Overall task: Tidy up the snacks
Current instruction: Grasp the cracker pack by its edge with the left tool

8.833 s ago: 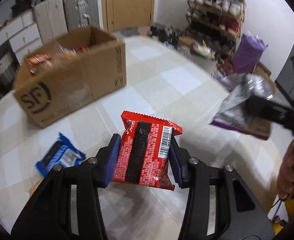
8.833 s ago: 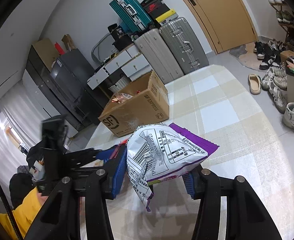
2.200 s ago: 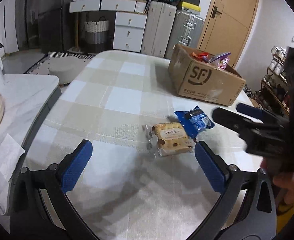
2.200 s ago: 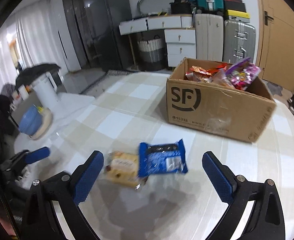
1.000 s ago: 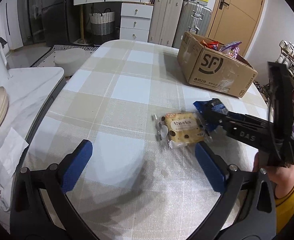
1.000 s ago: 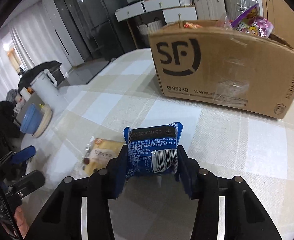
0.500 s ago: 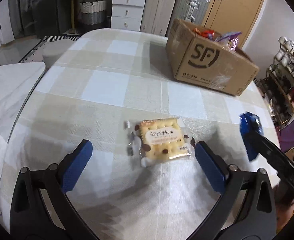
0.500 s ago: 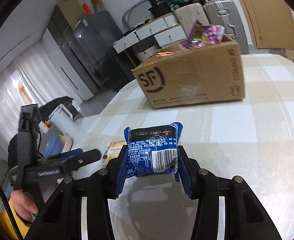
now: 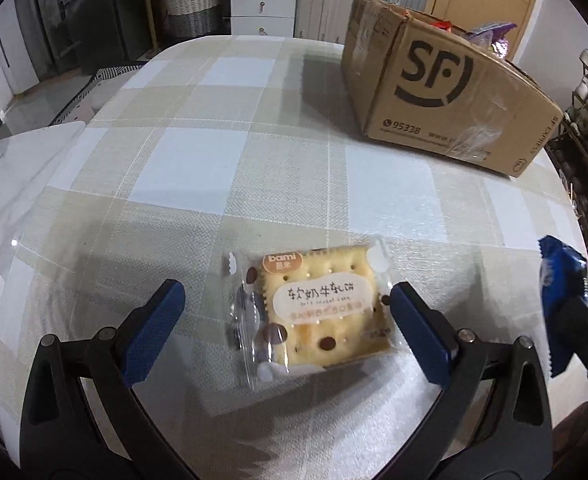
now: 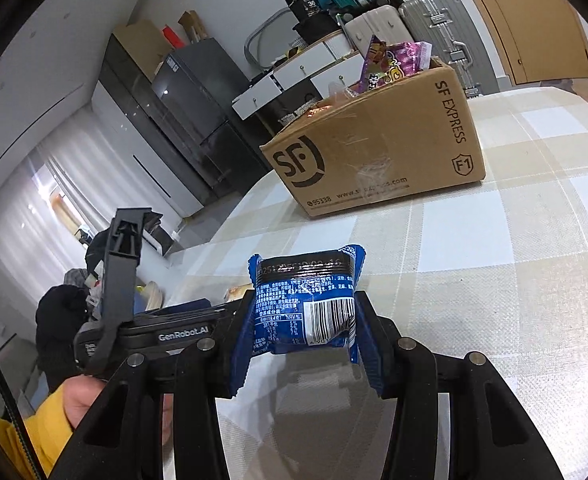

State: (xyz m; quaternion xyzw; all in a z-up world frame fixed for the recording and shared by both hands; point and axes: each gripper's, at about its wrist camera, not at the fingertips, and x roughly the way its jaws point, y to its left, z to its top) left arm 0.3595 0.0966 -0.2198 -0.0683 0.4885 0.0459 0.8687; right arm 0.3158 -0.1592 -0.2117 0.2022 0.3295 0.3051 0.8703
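A checked bench (image 9: 198, 160) filled the frame. At upper right, the cardboard box (image 9: 445, 92) already held snacks. The right hand-held gripper (image 10: 305, 320) pinched a blue snack packet (image 10: 305, 300); the left hand-held gripper (image 9: 286, 320), spread wide, straddled the biscuit packet (image 9: 313, 308) left lying at lower centre.

Black tool (image 10: 301, 324) arms with blue pads (image 9: 152, 334), silver screws; a yellow sleeve (image 10: 42, 436).

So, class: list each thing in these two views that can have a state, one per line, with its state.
left gripper: open, astride the cracker packet, not pressing it
right gripper: shut on the blue snack packet
blue snack packet: held off the table
cracker packet: sealed, flat on the table
cardboard box: open-topped, holding snacks
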